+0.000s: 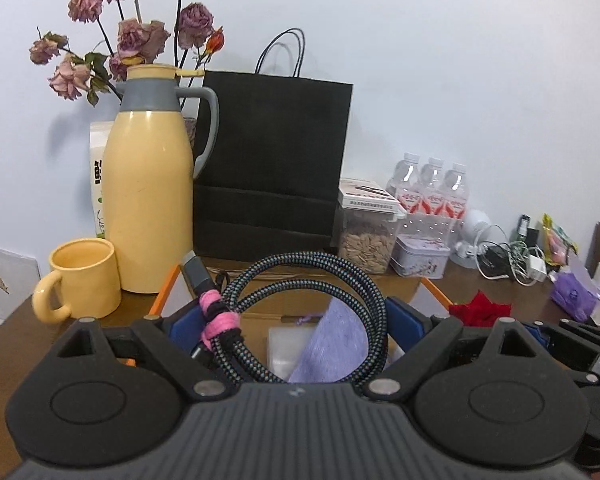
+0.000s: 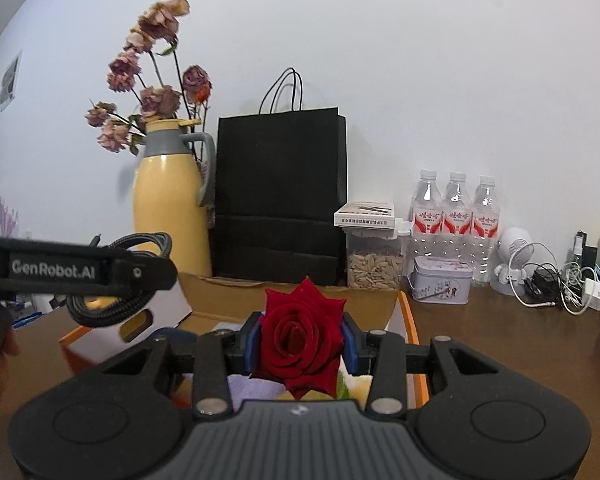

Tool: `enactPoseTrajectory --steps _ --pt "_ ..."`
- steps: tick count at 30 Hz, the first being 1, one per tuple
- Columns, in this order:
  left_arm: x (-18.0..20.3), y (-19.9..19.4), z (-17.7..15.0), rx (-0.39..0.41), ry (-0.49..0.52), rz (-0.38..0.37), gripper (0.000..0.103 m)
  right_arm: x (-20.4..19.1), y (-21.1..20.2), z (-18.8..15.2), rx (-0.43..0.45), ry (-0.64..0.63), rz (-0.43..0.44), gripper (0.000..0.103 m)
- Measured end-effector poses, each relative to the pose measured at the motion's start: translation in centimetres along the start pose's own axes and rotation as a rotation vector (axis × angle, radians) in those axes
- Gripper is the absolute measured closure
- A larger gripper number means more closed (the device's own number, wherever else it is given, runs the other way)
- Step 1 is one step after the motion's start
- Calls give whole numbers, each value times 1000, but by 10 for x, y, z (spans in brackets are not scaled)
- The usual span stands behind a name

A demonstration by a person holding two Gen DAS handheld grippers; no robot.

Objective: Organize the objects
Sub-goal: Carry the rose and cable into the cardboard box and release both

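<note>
A coiled braided cable (image 1: 300,264) with a pink tie stands between the blue pads of my left gripper (image 1: 296,320), whose jaws are wide and shut on the coil. From the right wrist view the same cable (image 2: 100,312) hangs off the table's left side above the box, held by the left gripper (image 2: 80,270). My right gripper (image 2: 300,346) is shut on a red rose (image 2: 300,320), bloom facing the camera. Both grippers hover over an open cardboard box with orange edges (image 2: 404,320). A purple cloth (image 1: 336,344) lies inside it.
Along the wall stand a yellow thermos (image 1: 148,200), a yellow mug (image 1: 84,280), dried flowers (image 1: 140,40), a black paper bag (image 1: 272,160), a seed jar (image 1: 368,240), a tin (image 1: 420,258), water bottles (image 1: 432,192), and tangled chargers (image 1: 512,260).
</note>
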State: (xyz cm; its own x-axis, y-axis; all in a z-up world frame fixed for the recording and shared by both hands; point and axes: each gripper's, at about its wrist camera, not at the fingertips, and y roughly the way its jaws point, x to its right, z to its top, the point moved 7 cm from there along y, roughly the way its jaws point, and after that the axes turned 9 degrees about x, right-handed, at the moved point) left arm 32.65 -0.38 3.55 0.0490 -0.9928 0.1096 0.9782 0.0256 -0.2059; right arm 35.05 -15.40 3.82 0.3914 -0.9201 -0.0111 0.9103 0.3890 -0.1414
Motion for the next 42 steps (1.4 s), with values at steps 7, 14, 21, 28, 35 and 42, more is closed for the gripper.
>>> enactPoseTrajectory --steps 7,14,21,28,35,42 --pt "-11 41 -14 -42 -3 49 10 7 36 -16 -31 8 -29 65" --pt "-12 43 -19 -50 23 55 10 7 40 -26 -57 -5 -22 65" --pt "-10 43 -20 -50 39 56 9 5 40 -28 -72 -6 -20 64" --pt "-15 43 -18 -42 18 93 0 10 40 -32 -91 11 -27 1" --pt "-14 43 -18 -45 20 94 0 10 38 -32 -96 13 -29 0" --pt "-13 42 -18 -43 19 88 0 9 36 -31 -93 11 -29 0"
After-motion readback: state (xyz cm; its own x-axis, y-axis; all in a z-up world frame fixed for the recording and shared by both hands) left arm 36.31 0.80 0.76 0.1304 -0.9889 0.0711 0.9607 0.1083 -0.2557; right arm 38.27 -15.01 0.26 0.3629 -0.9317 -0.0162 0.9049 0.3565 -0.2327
